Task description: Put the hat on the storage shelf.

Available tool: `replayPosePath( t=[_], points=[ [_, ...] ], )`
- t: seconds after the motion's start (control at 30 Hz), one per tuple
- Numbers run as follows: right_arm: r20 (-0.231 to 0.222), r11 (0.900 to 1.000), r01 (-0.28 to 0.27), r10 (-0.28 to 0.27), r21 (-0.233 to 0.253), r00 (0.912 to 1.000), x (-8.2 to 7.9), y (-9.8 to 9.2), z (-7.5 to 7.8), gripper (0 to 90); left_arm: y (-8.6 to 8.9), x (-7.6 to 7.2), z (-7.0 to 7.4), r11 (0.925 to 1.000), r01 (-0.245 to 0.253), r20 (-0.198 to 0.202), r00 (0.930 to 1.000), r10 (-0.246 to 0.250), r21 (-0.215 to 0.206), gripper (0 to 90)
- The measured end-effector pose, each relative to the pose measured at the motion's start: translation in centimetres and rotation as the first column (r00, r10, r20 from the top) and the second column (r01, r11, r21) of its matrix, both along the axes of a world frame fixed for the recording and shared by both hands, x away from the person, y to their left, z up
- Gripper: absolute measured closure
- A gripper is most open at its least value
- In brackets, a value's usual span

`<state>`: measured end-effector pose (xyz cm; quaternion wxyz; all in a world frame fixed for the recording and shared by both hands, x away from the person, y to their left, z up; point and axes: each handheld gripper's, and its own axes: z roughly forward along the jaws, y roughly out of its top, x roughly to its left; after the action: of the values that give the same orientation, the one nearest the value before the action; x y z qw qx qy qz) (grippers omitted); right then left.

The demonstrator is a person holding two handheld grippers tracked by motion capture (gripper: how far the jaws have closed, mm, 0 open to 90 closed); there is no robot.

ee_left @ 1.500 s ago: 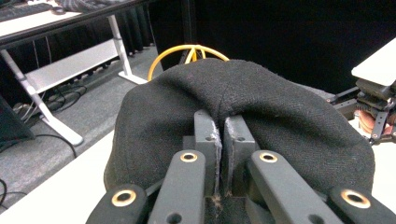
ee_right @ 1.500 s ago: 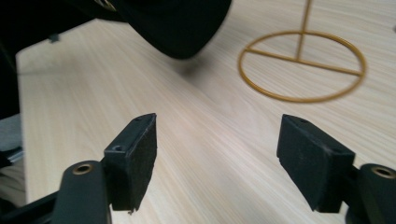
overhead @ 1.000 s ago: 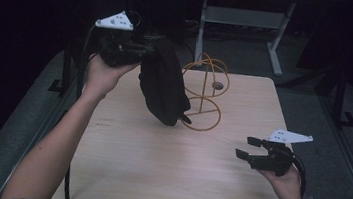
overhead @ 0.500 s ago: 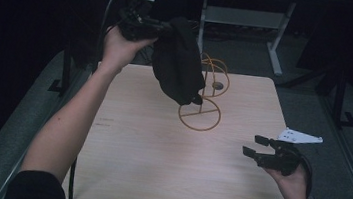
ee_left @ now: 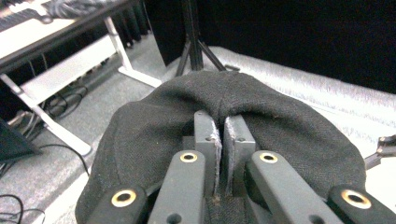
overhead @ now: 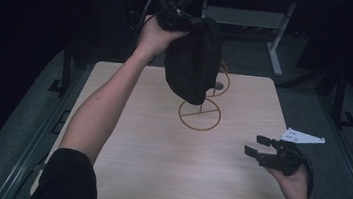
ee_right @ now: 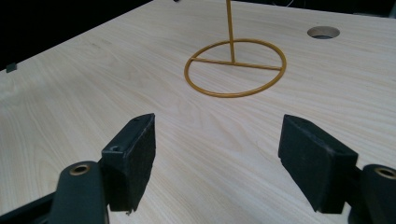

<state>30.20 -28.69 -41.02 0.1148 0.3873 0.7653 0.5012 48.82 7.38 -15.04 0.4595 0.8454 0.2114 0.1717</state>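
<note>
High in the upper middle of the high view, the left gripper point(overhead: 186, 20) pinches a black cap point(overhead: 192, 63) by the edge of its fabric, so the cap hangs limp below the hand with its crown turned downward. In the left gripper view the jaws stand pressed together on a fold of the cloth, the cap's dark weave bulging around them; a grip at the rim probably leaves the hollow free to drop over something. Right under the hanging cap, at the centre of the desk point(overhead: 124, 139), stands a gold wire stand point(overhead: 200, 115): a flat ring base with a crossbar and a thin upright rod, its upper loop partly hidden behind the cap. Lifting the cap this high looks meant to bring it above the top of the stand. The right gripper point(overhead: 258, 147) waits at the lower right, low over the desk and well apart from the stand, its jaws spread wide and holding nothing, pointed toward the ring base, perhaps ready to steady it.
</note>
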Motion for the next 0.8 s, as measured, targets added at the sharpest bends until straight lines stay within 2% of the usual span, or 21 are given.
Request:
replayPosePath(
  t=[0.1, 0.13, 0.17, 0.2, 0.27, 0.33, 0.37, 0.4, 0.43, 0.47, 0.57, 0.63, 0.67, 0.8],
  points=[
    [0.005, 1.0, -0.003, 0.003, -0.001, 1.0, 0.0, 0.1, 0.0, 27.3, -0.9, 1.0, -0.6, 0.9999, 0.002, -0.026, 0.9997, -0.002, 0.01, 86.2],
    [0.008, 1.0, -0.012, 0.012, -0.006, 0.9999, 0.0, 0.2, 0.0, 27.3, -1.5, 1.7, -1.1, 0.9999, 0.004, -0.045, 0.999, -0.003, 0.017, 86.2],
    [0.007, 1.0, -0.012, 0.012, -0.006, 0.9999, 0.0, 0.2, 0.0, 27.3, -1.5, 1.7, -1.1, 0.9999, 0.004, -0.045, 0.999, -0.003, 0.017, 86.2],
    [0.003, 1.0, -0.01, 0.01, -0.001, 0.9999, 0.1, 0.2, -0.1, 27.2, -2.4, 2.3, -1.6, 0.9995, 0.011, -0.063, 0.9979, -0.009, 0.03, 86.2],
    [0.003, 1.0, -0.011, 0.011, 0.0, 0.9999, 0.1, 0.2, -0.1, 27.3, -2.9, 2.6, -1.9, 0.9993, 0.013, -0.075, 0.9972, -0.01, 0.034, 86.2],
    [0.005, 1.0, -0.005, 0.005, 0.005, 1.0, 0.3, 0.2, -0.2, 27.2, -4.4, 3.1, -2.6, 0.998, 0.022, -0.086, 0.9961, -0.017, 0.058, 86.1],
    [0.003, 1.0, -0.005, 0.005, 0.012, 1.0, 0.5, 0.2, -0.4, 27.3, -5.3, 3.5, -3.1, 0.997, 0.031, -0.103, 0.9944, -0.023, 0.071, 85.7],
    [0.001, 1.0, -0.006, 0.006, 0.01, 1.0, 0.6, 0.2, -0.5, 27.3, -7.3, 4.2, -4.3, 0.9935, 0.049, -0.141, 0.9894, -0.035, 0.103, 85.0],
    [0.001, 1.0, -0.006, 0.006, 0.01, 1.0, 0.6, 0.2, -0.5, 27.3, -7.3, 4.2, -4.3, 0.9935, 0.049, -0.141, 0.9894, -0.035, 0.103, 82.8],
    [-0.007, 1.0, -0.008, 0.008, 0.007, 0.9999, 0.7, 0.3, -0.6, 27.3, -8.9, 4.6, -5.3, 0.9924, 0.05, -0.162, 0.9863, -0.031, 0.113, 79.1],
    [-0.018, 1.0, -0.003, 0.003, 0.015, 0.9998, 0.7, 0.2, -0.6, 27.4, -9.7, 4.8, -5.8, 0.9934, 0.067, -0.173, 0.9836, -0.05, 0.093, 72.1],
    [-0.017, 1.0, -0.003, 0.003, 0.021, 0.9999, 0.8, 0.2, -0.7, 27.4, -9.9, 4.8, -6.0, 0.9924, 0.072, -0.178, 0.9827, -0.053, 0.1, 69.1],
    [-0.02, 1.0, -0.005, 0.006, 0.022, 0.9998, 0.8, 0.2, -0.7, 27.3, -9.5, 5.0, -6.0, 0.9924, 0.07, -0.19, 0.9805, -0.05, 0.101, 67.2],
    [-0.03, 1.0, -0.01, 0.01, 0.007, 0.9995, 1.0, 0.3, -0.9, 27.2, -8.6, 4.8, -5.6, 0.995, 0.063, -0.186, 0.9814, -0.047, 0.078, 62.0]
  ],
)
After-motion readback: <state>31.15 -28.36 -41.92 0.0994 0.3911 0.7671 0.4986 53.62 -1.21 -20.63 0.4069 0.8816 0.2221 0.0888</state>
